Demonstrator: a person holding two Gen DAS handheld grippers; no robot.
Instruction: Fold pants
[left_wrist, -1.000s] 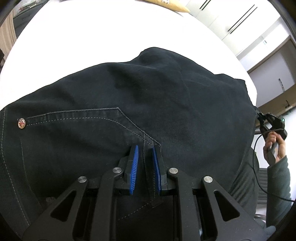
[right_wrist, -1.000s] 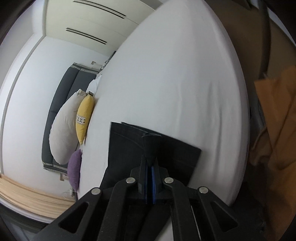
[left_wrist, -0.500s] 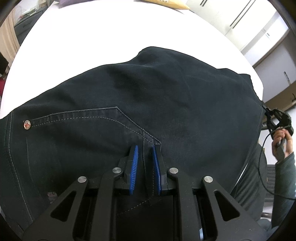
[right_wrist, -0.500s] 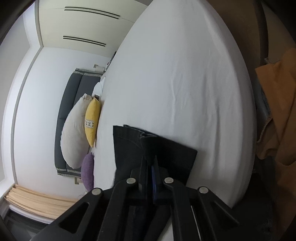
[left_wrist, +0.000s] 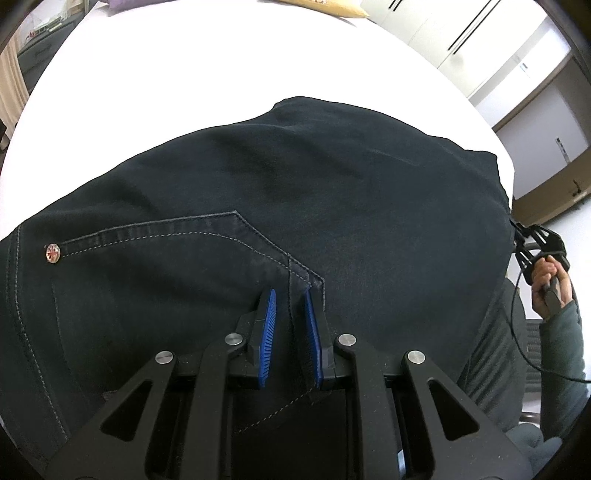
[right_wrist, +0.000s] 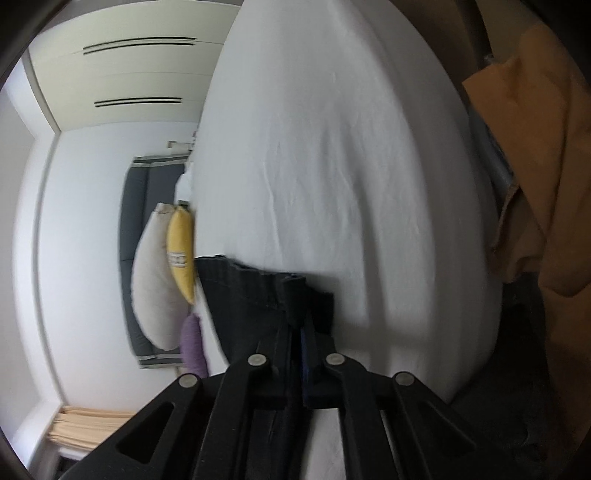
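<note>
Item: dark pants (left_wrist: 332, 192), spread on the white bed (left_wrist: 221, 74), reaching its right edge. My left gripper (left_wrist: 290, 325) pinches the pocket seam, blue pads narrowly apart on cloth. My right gripper (right_wrist: 301, 332) clamps the hem. Method, I judge: raise both ends level, keep fabric taut.

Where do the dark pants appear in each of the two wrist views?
Left wrist view: the dark pants fill the centre and lower half, waist seam between the left gripper.
Right wrist view: only a small part, bottom centre, pinched in the right gripper.
Shared landmark: the white bed sheet.
</note>
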